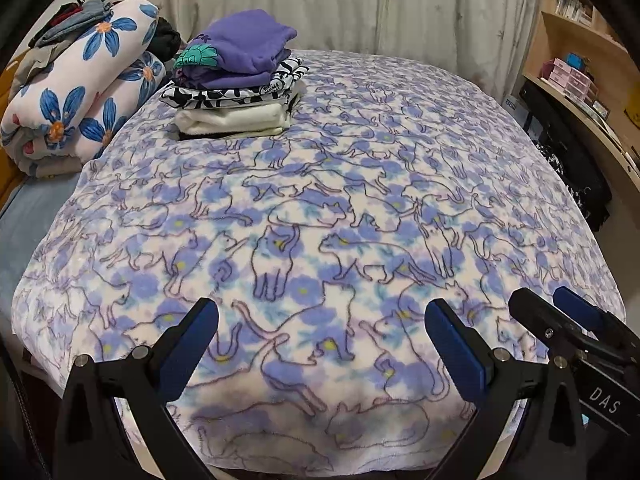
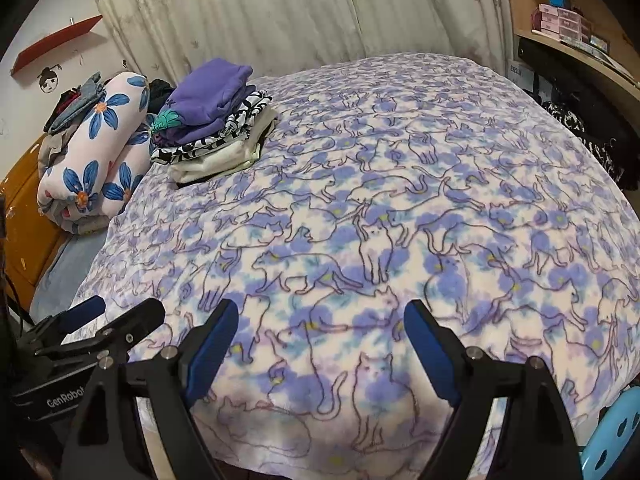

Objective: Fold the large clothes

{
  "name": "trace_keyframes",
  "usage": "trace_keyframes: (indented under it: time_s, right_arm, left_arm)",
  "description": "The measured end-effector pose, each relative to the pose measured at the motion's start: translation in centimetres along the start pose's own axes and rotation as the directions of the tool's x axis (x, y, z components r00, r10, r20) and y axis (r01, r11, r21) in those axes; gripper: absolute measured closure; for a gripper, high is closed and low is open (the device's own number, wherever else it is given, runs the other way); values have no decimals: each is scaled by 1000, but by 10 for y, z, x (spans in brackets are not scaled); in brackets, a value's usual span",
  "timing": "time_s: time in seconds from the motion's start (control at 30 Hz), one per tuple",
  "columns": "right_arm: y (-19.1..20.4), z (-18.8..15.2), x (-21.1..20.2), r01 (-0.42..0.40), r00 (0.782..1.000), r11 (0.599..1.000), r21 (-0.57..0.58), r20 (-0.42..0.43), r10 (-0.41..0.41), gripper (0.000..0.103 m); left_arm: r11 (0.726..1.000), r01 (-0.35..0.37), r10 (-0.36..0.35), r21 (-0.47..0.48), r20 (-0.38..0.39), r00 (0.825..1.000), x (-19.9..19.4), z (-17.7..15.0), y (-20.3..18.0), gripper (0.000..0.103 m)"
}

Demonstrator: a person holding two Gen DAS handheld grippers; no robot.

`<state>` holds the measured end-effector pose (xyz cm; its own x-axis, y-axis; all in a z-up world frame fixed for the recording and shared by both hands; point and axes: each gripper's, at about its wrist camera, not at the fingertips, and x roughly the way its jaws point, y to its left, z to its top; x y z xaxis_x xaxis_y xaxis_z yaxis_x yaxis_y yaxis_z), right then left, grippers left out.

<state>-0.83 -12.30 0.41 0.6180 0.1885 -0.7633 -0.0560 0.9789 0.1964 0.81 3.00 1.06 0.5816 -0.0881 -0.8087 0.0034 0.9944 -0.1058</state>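
Left wrist view: the left gripper (image 1: 322, 320) tilts down toward the near edge of the blanket (image 1: 320, 208), its two blue-padded fingers (image 1: 192, 344) spread wide with only flat cat-print fleece between them and nothing pinched. Just to the right of its right finger, the right gripper (image 1: 556, 304) comes into frame from the side, roughly level with it and close above the same near edge. Far ahead of the fingers and to their left, a stack (image 1: 240, 80) of folded clothes sits on the blanket, a purple garment on top, with a rolled flower-print quilt (image 1: 80, 92) beside it further left. Right wrist view: the right gripper (image 2: 322, 322) points down at a similar slant, its jaws standing wide apart, bare blanket (image 2: 360, 200) showing between the pads and no fabric caught. The left gripper (image 2: 116, 312) lies just left of its left finger, low over the blanket edge. Whether either set of fingertips actually touches the fleece is hard to judge through the fisheye; they seem just above it. The stack (image 2: 212, 120) lies well ahead and left of these fingers too.
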Motion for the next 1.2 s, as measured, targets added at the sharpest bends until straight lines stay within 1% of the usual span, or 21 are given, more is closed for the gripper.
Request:
trace_keyframes:
  time_s: [0.27,0.43,0.7,1.2]
  right_arm:
    - [9,-3,4,-3,1000,1000,-5,4,3,18]
    - [10,-2,4,6,1000,1000,-11,12,-6,18]
    - [7,0,8,-3,1000,1000,-1,-1,3,18]
    - [6,2,11,-5,1000,1000,0,2,5,18]
  left_arm:
    - [999,-36,36,14,-3,999,4,-1,-4,1]
    - [1000,-30,30,2,-18,999,8,1,-3,1]
    - [998,-55,55,16,-13,998,11,1,-6,1]
    - [998,-59,59,17,-13,998,13,2,-6,1]
